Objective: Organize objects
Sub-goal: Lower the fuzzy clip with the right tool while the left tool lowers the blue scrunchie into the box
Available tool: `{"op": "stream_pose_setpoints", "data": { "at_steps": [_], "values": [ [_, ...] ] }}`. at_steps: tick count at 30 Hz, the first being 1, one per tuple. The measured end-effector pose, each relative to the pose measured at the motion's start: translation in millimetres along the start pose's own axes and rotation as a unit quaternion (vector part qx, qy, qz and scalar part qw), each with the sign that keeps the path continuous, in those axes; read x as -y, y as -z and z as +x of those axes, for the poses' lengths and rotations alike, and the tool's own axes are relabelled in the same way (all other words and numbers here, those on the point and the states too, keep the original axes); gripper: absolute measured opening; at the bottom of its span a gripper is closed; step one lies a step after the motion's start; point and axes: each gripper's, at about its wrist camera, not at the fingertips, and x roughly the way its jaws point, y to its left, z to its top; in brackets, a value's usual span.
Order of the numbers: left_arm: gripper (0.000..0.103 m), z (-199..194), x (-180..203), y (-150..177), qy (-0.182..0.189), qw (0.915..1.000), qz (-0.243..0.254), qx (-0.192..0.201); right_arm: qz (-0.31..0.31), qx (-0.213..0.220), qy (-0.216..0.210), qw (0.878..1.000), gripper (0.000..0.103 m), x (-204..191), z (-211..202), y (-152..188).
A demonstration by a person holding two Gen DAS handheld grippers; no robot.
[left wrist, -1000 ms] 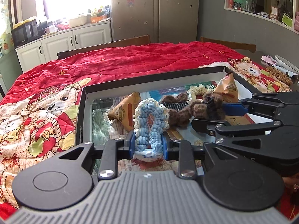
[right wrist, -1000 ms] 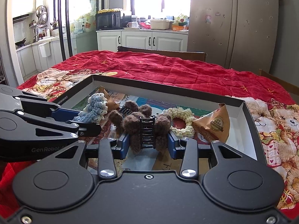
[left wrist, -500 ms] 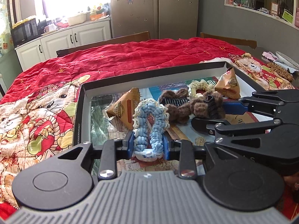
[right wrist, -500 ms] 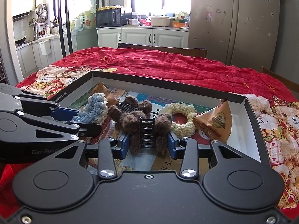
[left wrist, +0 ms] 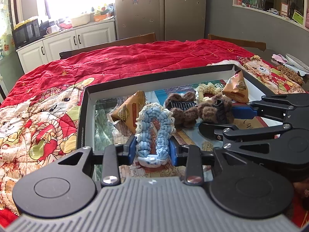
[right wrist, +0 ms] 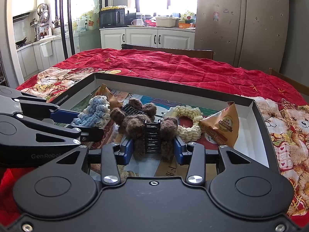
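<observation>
Both grippers hold hair accessories over the tray.
Left gripper fingers clamp the blue scrunchie; right gripper fingers clamp the brown clip, both above the black tray on the red-covered worktop.

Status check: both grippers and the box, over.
Left gripper shut on blue scrunchie. Right gripper shut on brown claw clip. Both over the box; second brown clip close ahead.

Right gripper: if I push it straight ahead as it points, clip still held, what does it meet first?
Likely the second brown fuzzy claw clip lying just beyond the held brown fuzzy clip in the right gripper; depth is unclear.
</observation>
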Motion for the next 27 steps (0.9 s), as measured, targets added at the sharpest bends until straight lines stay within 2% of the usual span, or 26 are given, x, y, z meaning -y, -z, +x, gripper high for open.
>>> {"op": "stream_pose_setpoints", "data": {
  "at_steps": [1, 4, 27],
  "values": [
    [0.043, 0, 0, 0, 0.000, 1.0000, 0.000, 0.001, 0.000, 0.000, 0.000, 1.000, 0.042, 0, 0, 0],
    [0.055, -3, 1, 0, -0.002, 1.0000, 0.000, 0.004, 0.000, 0.001, 0.001, 1.000, 0.042, 0, 0, 0],
    [0.066, -14, -5, -3, -0.007, 0.9997, -0.015, 0.015, 0.010, 0.017, 0.006, 1.000, 0.052, 4, -14, -1]
  ]
}}
